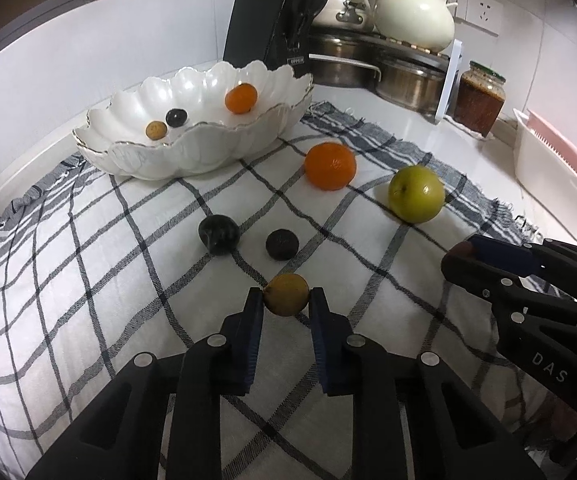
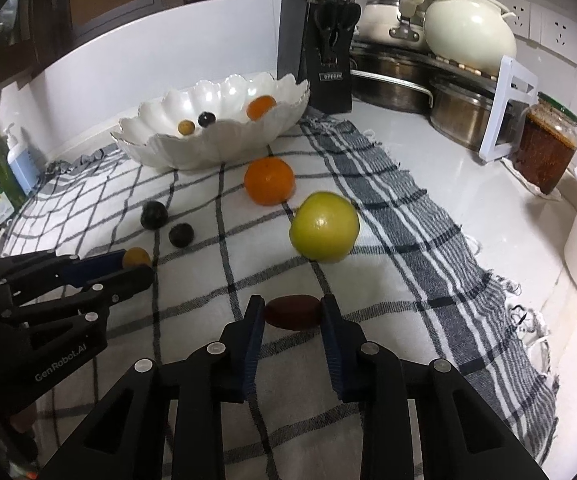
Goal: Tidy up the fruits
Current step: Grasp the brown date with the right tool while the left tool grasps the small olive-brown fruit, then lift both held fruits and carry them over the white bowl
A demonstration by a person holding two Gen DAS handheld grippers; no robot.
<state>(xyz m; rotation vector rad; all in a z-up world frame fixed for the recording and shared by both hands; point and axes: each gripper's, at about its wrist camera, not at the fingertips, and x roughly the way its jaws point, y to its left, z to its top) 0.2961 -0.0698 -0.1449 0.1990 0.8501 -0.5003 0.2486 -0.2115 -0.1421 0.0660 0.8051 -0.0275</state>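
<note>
Now both tongs angled down, L tongs [image 1: 286, 300] pinching yellow-brown fruit [image 1: 286, 294], R tongs [image 2: 292, 312] pinching dark red fruit [image 2: 291, 311].

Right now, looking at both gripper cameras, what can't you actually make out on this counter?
- The dark red fruit: in the left wrist view only its tip shows past the right gripper, so its shape is hidden there.
- The underside of the yellow-brown fruit, covered by the left gripper in both views.
- Bowl floor nearest the cameras: its front wall hides it.
- Jar contents: blurred, no label readable.
</note>
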